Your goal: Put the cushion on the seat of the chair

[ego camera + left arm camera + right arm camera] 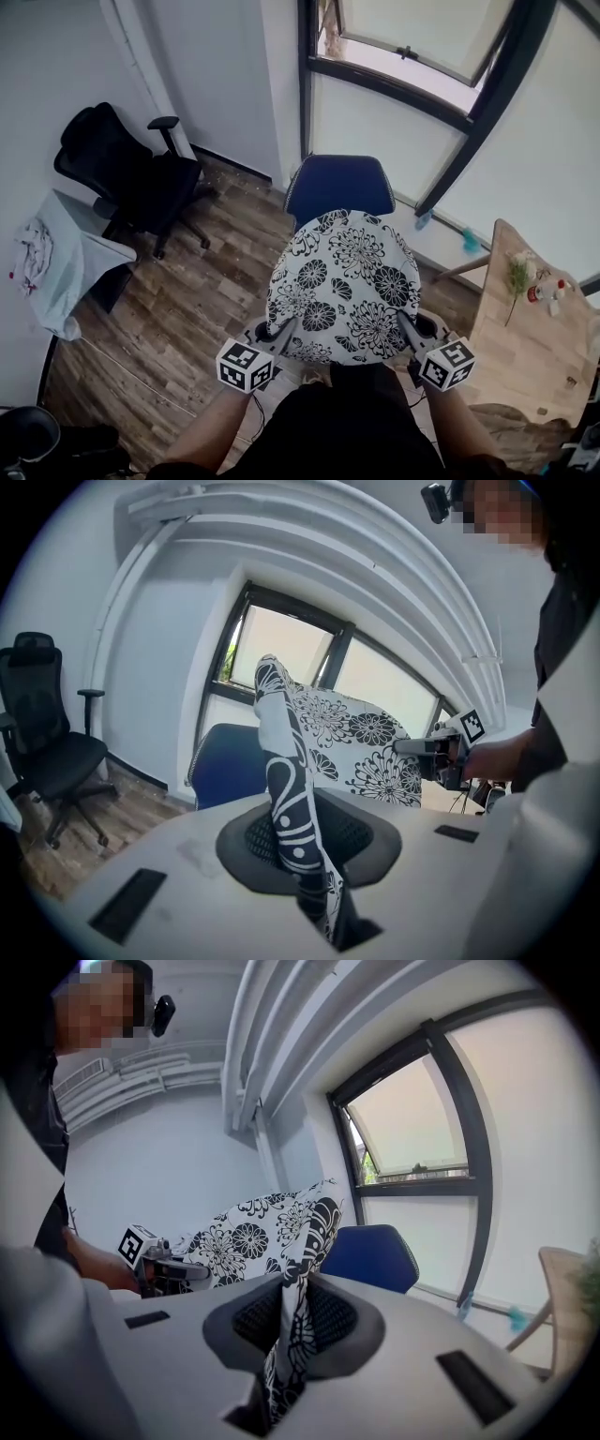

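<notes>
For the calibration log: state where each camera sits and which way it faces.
Head view: on the person's head, facing steeply down at cushion and blue chair; forearms, left tool, right tool show.
Left gripper view: on the left tool, facing along its jaws, shut on the cushion.
Right gripper view: on the right tool, likewise.
All share cushion and chair.

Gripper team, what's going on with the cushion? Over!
Left gripper shut on cushion edge. Right gripper shut on opposite edge. Cushion held above blue chair, not yet on seat. Nothing seen between.
</notes>
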Motion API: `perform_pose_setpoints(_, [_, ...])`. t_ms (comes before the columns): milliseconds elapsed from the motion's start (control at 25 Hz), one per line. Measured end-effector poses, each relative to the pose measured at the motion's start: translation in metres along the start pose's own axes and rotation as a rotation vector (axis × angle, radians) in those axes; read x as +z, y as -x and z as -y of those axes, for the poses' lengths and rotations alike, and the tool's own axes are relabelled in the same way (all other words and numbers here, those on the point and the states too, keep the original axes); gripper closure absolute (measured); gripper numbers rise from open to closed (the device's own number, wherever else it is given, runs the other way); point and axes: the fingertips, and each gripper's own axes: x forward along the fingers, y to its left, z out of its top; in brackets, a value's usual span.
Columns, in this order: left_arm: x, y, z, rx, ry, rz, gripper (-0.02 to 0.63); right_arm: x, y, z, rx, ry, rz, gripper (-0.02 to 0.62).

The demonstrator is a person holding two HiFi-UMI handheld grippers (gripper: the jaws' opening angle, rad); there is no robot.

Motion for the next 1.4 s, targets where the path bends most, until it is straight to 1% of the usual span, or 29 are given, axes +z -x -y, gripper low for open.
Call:
perform_pose_setpoints(160, [-0.002, -0.009, -0.014, 0.021, 0.006, -0.004, 0.569, -0.004, -0.010, 0.008, 0.007, -0.012, -0.024, 0.545])
perform_pose_setpoints(320, [-0.003, -0.023, -0.032, 0.060, 0.010, -0.008, 0.569, -0.007, -0.027, 0.032, -0.002, -0.033, -0.027, 0.545])
perform_pose_setpoints(480, [-0.007, -0.041, -0.051, 0.086, 0.015, -0.050, 0.569, -0.013, -0.042, 0.057, -0.018, -0.070, -0.042, 0.545])
perform_pose_setpoints(760, [-0.011, -0.087, -0.075, 0.073, 0.050, -0.126, 0.569, -0.020, -0.088, 0.092, -0.006, -0.117, -0.104, 0.545])
perform_pose_setpoints(880, [-0.022, -0.106, -0.086, 0.078, 0.061, -0.158, 0.569, -0.032, -0.105, 0.106, 0.002, -0.136, -0.130, 0.545])
perform_pose_setpoints(1080, [-0.044, -0.140, -0.110, 0.114, 0.060, -0.213, 0.569, -0.058, -0.132, 0.138, 0.018, -0.175, -0.176, 0.544])
perform_pose_setpoints(1240, [-0.061, -0.169, -0.135, 0.137, 0.073, -0.205, 0.569, -0.079, -0.156, 0.164, 0.020, -0.197, -0.191, 0.545])
perform_pose_setpoints(1400, [-0.079, -0.192, -0.155, 0.157, 0.051, -0.220, 0.569, -0.110, -0.183, 0.180, 0.039, -0.219, -0.219, 0.545])
